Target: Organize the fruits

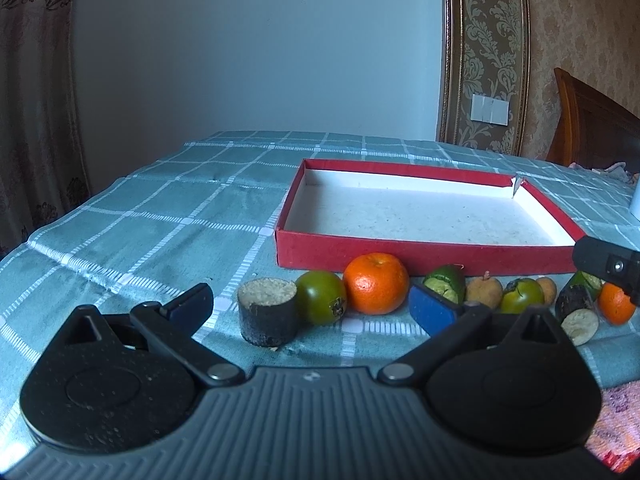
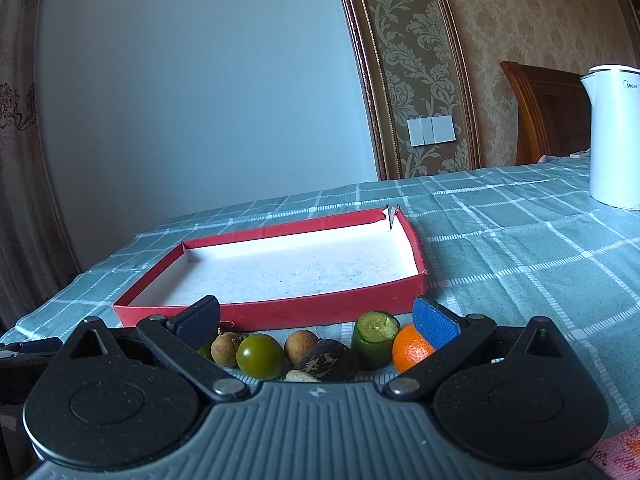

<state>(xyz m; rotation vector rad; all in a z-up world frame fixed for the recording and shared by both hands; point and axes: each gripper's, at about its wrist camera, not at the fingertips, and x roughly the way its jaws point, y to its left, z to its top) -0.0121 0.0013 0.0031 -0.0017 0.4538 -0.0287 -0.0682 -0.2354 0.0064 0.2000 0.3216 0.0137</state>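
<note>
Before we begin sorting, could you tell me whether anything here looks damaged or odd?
Yes: the shallow red cardboard tray has a torn, split far right corner, where its walls gape apart. Otherwise it is empty, and the fruit pieces lie in a row on the checked cloth along its near wall.

Dim, bluish daylight; soft shadows, strong fisheye bending at the edges.

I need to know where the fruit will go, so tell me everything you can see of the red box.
The red box is a shallow, open rectangular tray that looks like cardboard, red outside and on the rim, white and slightly speckled inside. It holds nothing. Its far right corner is torn and split open. It lies flat on the checked tablecloth, just behind the row of fruit; whether the fruit touches its near wall is unclear.
</note>
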